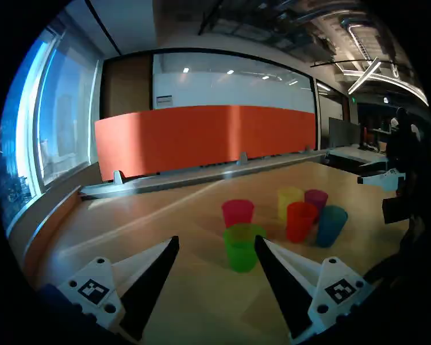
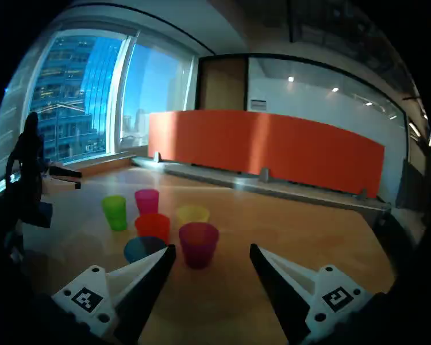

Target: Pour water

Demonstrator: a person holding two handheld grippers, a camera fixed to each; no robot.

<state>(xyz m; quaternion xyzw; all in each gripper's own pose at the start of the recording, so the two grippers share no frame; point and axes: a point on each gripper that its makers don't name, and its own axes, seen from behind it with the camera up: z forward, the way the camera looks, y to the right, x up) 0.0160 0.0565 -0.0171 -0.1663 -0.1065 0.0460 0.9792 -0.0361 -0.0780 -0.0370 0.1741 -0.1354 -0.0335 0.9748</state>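
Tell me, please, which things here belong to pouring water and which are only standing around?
Likely for the job: green plastic cup, pink plastic cup, yellow plastic cup, purple plastic cup, orange plastic cup, blue plastic cup; left gripper, right gripper, both open.
Just around: orange partition panel, large window, wooden table.

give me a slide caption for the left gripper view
Open left gripper faces a green cup on a wooden table, with a pink cup behind it.

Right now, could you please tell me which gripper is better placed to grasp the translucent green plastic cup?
Left, probably. The open left gripper points almost straight at the translucent green plastic cup, close ahead of its fingertips. From the open right gripper, that cup stands farther off to the side.
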